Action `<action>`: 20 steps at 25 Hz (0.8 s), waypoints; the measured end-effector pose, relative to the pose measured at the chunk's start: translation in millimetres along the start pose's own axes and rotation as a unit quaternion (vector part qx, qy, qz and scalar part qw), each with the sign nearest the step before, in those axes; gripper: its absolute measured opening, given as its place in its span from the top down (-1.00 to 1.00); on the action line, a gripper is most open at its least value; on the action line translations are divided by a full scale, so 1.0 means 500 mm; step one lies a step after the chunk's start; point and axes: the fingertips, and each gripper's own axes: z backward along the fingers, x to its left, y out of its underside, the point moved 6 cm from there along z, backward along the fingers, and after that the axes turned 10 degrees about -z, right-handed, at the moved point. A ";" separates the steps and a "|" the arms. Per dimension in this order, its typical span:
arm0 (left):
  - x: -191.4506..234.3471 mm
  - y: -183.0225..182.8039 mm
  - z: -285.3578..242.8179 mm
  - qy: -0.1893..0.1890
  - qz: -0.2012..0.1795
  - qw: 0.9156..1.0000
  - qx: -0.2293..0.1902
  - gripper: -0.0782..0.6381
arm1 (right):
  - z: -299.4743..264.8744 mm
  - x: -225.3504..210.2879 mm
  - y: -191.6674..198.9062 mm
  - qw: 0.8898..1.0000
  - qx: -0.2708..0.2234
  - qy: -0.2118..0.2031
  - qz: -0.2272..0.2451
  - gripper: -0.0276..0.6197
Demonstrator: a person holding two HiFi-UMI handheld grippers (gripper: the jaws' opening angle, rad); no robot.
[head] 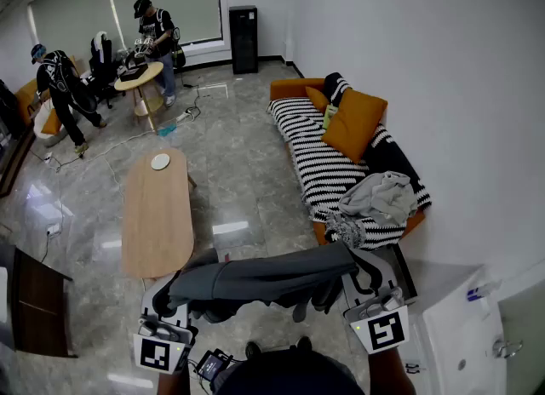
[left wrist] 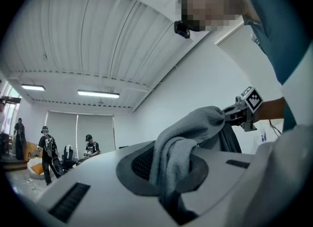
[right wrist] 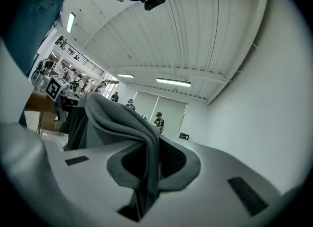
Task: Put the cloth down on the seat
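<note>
A long grey cloth (head: 272, 276) hangs stretched between my two grippers, low in the head view and in front of the sofa. My left gripper (head: 173, 297) is shut on the cloth's left end (left wrist: 171, 157), which bunches up between the jaws. The right end (right wrist: 132, 128) is pinched the same way in my right gripper (head: 364, 281), which is shut on it. Each gripper view shows the other gripper across the span: the right gripper (left wrist: 243, 111) and the left gripper (right wrist: 62, 99). The seat is a sofa (head: 317, 142) with a black-and-white striped cover, ahead and to the right.
An orange cushion (head: 353, 121) and a loose pile of grey and dark clothes (head: 379, 197) lie on the sofa. A long wooden coffee table (head: 157, 210) with a white plate (head: 160, 161) stands to the left. Two people work at a round table (head: 139, 78) far back. A white cabinet (head: 473, 325) is at bottom right.
</note>
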 end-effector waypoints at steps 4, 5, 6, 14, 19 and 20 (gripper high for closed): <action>0.003 0.004 0.001 0.001 0.001 1.000 -0.001 0.73 | -0.003 0.004 0.001 1.000 -0.001 0.003 -0.006 0.78; 0.005 0.004 0.000 0.001 0.003 1.000 -0.001 0.73 | -0.004 0.005 0.001 1.000 0.000 0.004 -0.008 0.78; 0.006 0.005 -0.001 0.001 0.004 1.000 -0.001 0.73 | -0.006 0.005 0.002 1.000 0.000 0.004 -0.008 0.78; 0.008 0.017 -0.009 0.007 0.010 1.000 0.001 0.73 | -0.010 0.008 0.012 1.000 0.005 0.010 -0.014 0.78; 0.016 0.025 -0.012 0.013 0.014 1.000 0.002 0.73 | -0.017 0.016 0.017 1.000 0.008 0.017 -0.021 0.78; 0.019 0.026 -0.012 0.014 0.015 1.000 0.002 0.73 | -0.019 0.019 0.017 1.000 0.008 0.019 -0.023 0.78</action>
